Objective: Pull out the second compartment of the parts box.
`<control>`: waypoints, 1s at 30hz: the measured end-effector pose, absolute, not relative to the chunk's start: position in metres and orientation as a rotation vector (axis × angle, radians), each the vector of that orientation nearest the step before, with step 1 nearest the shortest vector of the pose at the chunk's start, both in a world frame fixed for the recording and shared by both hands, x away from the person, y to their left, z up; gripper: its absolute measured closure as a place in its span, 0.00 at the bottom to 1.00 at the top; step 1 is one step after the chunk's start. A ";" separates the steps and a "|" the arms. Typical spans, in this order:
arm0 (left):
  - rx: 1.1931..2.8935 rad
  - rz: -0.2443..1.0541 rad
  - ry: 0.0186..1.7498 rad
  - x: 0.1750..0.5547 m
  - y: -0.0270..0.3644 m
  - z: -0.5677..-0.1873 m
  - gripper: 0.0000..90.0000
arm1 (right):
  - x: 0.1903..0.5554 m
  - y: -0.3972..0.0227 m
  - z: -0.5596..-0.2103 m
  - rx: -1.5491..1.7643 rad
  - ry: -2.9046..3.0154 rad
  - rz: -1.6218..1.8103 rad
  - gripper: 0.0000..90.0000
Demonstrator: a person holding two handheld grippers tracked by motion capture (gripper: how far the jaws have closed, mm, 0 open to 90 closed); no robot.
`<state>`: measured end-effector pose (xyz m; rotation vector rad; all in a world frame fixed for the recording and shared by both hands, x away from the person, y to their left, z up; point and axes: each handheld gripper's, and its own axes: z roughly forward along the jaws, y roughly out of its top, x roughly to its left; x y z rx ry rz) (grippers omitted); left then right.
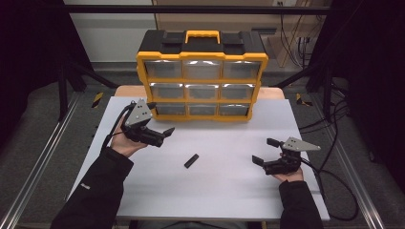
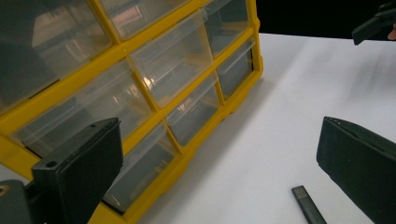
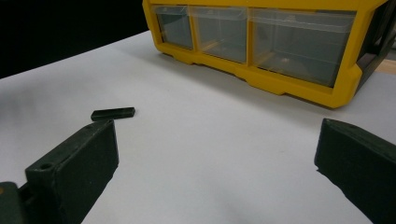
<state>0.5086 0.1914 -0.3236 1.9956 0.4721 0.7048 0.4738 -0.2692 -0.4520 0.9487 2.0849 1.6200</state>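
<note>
A yellow and black drawer organiser (image 1: 202,78) with clear drawers stands upright at the back of the white table (image 1: 215,191); its drawers look closed (image 2: 154,79) (image 3: 261,37). A small flat black bar (image 1: 191,161) lies on the table between my hands, also seen low in the left gripper view (image 2: 308,204) and at the left in the right gripper view (image 3: 113,113). My left gripper (image 1: 165,134) is held open just in front of the organiser's lower left corner, jaws empty. My right gripper (image 1: 265,151) is open at the table's right, pointing left, with nothing between its jaws.
Cables trail from both grippers, the right one looping off the table's right side (image 1: 334,191). Metal rails (image 1: 43,157) run along the floor on both sides. The tip of the right gripper (image 2: 373,25) shows far off in the left gripper view.
</note>
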 end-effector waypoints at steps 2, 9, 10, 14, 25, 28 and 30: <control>1.993 0.716 0.459 0.509 0.190 -0.321 0.00 | 0.474 -0.269 -0.452 0.948 2.084 1.620 0.00; 2.005 0.735 0.430 0.510 0.184 -0.316 0.00 | 0.474 -0.269 -0.452 0.949 2.084 1.621 0.00; 2.005 0.741 0.425 0.511 0.183 -0.315 0.00 | 0.474 -0.269 -0.452 0.948 2.086 1.621 0.00; 2.015 0.758 0.412 0.512 0.180 -0.311 0.00 | 0.474 -0.269 -0.452 0.949 2.087 1.620 0.00; 2.034 0.794 0.387 0.516 0.170 -0.302 0.00 | 0.474 -0.269 -0.452 0.953 2.096 1.612 0.00; 2.047 0.807 0.376 0.517 0.166 -0.300 0.00 | 0.474 -0.269 -0.452 0.954 2.097 1.610 0.00; 2.051 0.814 0.369 0.518 0.164 -0.299 0.00 | 0.474 -0.269 -0.452 0.954 2.096 1.611 0.00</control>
